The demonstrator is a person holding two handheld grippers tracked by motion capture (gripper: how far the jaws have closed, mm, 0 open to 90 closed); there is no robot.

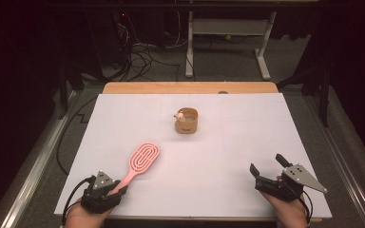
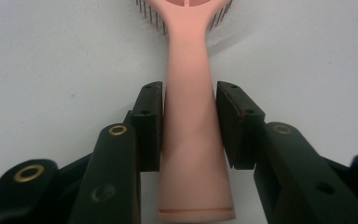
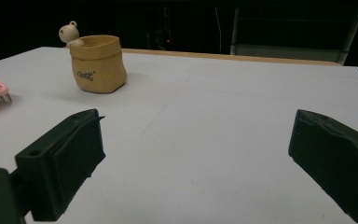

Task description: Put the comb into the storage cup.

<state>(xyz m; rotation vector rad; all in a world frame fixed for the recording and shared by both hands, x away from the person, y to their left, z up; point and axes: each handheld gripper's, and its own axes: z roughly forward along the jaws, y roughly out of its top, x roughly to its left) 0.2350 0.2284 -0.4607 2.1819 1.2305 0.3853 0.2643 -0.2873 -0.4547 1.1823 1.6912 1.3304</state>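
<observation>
Hairbrush [image 1: 140, 164], pink and flat on the white tabletop [image 1: 209, 142], is the thing we have in hand. Its oval head, with looping slots, points up and to the right toward the tan pot [image 1: 186, 120], and its handle runs down and to the left, away from the pot. We see the left tongs [image 1: 120, 189] pinching that handle near its end: in the left gripper view the two black pads press on either side of the handle [image 2: 193, 140], and the dark bristles show at the top of that view. The brush sits well apart from the pot, nearer to us and to the pot's left.

The pot stands upright past the middle of the tabletop, with a small pale bear figure [image 1: 179, 115] at its left rim.

Our right tongs [image 1: 266, 166] rest at the near edge, well to the right of the pot, jaws spread wide with nothing between them.
</observation>
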